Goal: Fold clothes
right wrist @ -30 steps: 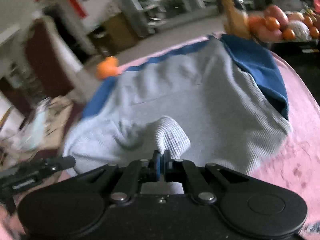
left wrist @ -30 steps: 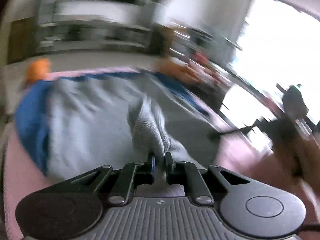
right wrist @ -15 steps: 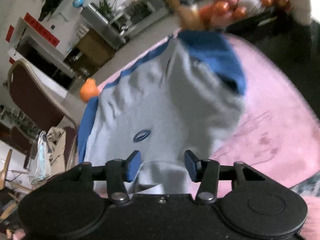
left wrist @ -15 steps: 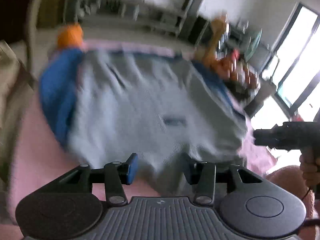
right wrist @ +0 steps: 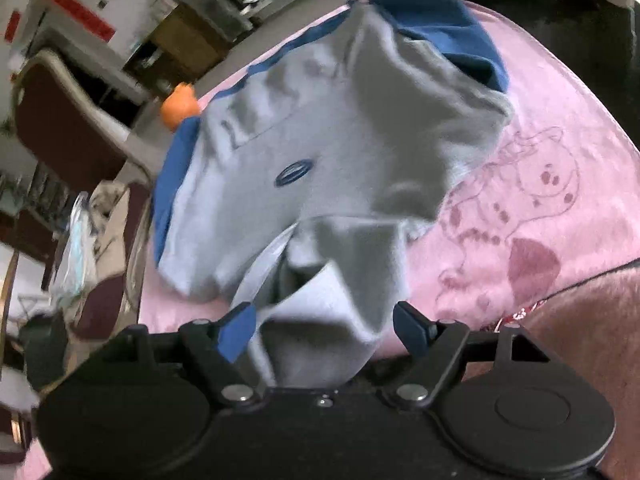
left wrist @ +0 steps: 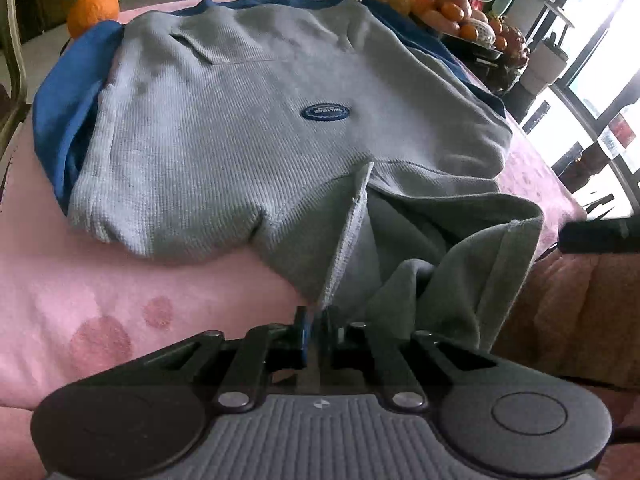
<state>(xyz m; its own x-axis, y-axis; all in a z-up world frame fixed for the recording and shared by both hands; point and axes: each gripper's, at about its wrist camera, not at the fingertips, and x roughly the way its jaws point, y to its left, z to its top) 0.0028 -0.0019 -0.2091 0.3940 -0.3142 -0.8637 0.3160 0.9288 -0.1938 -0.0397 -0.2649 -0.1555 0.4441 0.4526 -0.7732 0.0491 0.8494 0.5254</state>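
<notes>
While the left tongs point(left wrist: 315, 326) are clamped on the grey waffle-knit sweatshirt's point(left wrist: 248, 120) hem at lower centre, the right tongs point(right wrist: 324, 330) are spread wide around loose cloth

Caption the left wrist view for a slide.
Left gripper pinches the hem of a grey sweatshirt lying on a pink blanket, orange behind.

The right gripper point(right wrist: 325, 330) is seen with its blue-padded fingers point(right wrist: 236, 330) spread wide, a loose flap of the grey sweatshirt point(right wrist: 320, 152) lying between them. Ahead of the claw, the garment is spread over a pink blanket point(right wrist: 540, 200), blue fabric point(right wrist: 440, 20) showing beneath it. An orange fruit point(right wrist: 180, 106) is seen far ahead to the left.
</notes>
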